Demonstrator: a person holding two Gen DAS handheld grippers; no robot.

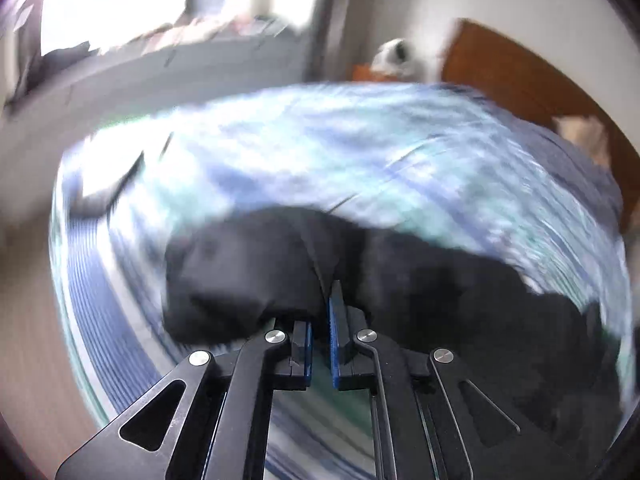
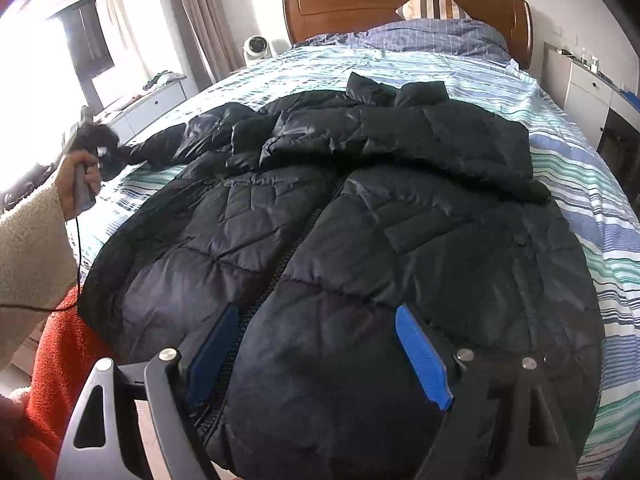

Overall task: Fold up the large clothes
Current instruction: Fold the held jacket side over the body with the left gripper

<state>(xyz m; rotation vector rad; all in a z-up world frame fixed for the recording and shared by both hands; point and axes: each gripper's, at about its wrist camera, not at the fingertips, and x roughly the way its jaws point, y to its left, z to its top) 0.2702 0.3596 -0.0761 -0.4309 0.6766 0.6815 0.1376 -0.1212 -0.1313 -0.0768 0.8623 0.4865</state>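
A black puffer jacket lies spread front-up on the striped bed, collar toward the headboard. My right gripper stands open just over its lower front, one blue pad on each side of the zipper. At the bed's left edge a hand holds my left gripper on the end of the jacket's sleeve. The left wrist view is blurred; there my left gripper is shut on a fold of the black jacket.
A wooden headboard, a grey-blue quilt and a striped pillow are at the far end. A small white fan and a low dresser stand left, white cabinets right. Orange-red cloth is at the near left.
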